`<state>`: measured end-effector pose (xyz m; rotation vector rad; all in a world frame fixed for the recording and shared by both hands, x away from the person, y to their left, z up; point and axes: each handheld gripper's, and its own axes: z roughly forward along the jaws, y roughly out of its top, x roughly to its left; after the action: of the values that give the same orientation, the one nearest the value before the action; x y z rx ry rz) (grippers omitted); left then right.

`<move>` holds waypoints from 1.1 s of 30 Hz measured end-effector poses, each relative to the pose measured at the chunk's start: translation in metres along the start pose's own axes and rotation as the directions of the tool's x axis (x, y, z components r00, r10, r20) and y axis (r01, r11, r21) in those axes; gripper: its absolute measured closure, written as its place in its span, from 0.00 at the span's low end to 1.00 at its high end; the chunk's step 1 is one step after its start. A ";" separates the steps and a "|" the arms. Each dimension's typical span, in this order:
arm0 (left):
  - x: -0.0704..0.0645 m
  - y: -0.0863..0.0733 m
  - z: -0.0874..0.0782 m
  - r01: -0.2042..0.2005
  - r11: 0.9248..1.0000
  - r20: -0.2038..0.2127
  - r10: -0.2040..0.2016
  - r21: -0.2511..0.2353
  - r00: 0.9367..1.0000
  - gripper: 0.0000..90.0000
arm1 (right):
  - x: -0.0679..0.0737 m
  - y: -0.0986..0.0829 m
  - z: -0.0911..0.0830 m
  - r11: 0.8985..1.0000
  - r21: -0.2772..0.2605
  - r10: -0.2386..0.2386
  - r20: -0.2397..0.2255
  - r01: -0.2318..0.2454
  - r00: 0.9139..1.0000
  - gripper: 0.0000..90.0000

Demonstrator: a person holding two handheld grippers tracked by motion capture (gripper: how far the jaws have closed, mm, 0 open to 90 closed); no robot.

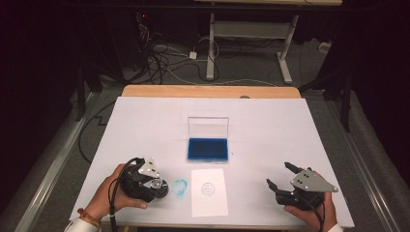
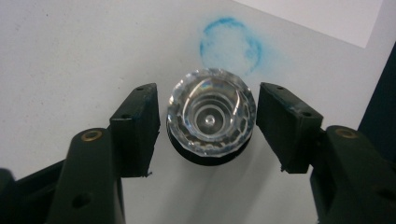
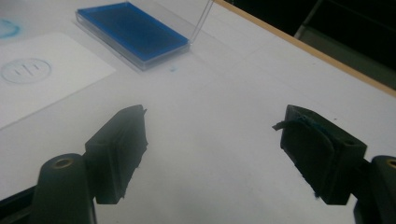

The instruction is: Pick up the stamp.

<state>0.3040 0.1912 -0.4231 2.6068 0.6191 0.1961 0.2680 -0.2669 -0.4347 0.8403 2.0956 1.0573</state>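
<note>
One white-covered surface (image 1: 145,125) carried everything. Ahead of the left gripper (image 2: 208,128) and off toward the right one stood one ink pad (image 1: 208,149), its clear lid propped upright, and nearer lay one sheet of paper (image 1: 209,203) bearing one faint round print (image 1: 208,188). One smeared blue ring (image 2: 229,44) marked the surface just beyond the left gripper's jaws. Between those spread jaws stood the single stamp (image 2: 211,119), a faceted clear knob on a dark base, with a gap on each side. It looked rigid, light and slick, so the knob's rim seemed the best hold, taken gently. The right gripper (image 3: 212,149) hovered over bare surface, jaws wide apart and holding nothing.
</note>
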 end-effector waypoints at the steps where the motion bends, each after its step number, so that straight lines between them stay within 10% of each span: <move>1: 0.001 0.001 0.000 0.007 1.000 0.003 -0.007 -0.011 1.000 0.45 | -0.001 0.000 0.000 1.000 -0.003 0.016 -0.013 -0.016 1.000 0.26; 33: -0.001 -0.007 0.000 0.012 0.995 -0.025 -0.014 -0.098 1.000 0.61 | 0.001 0.000 0.000 1.000 0.009 -0.009 -0.012 0.009 1.000 0.28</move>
<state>0.3005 0.1962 -0.4262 2.5090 0.6196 0.2503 0.2669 -0.2661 -0.4348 0.8305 2.1140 1.0511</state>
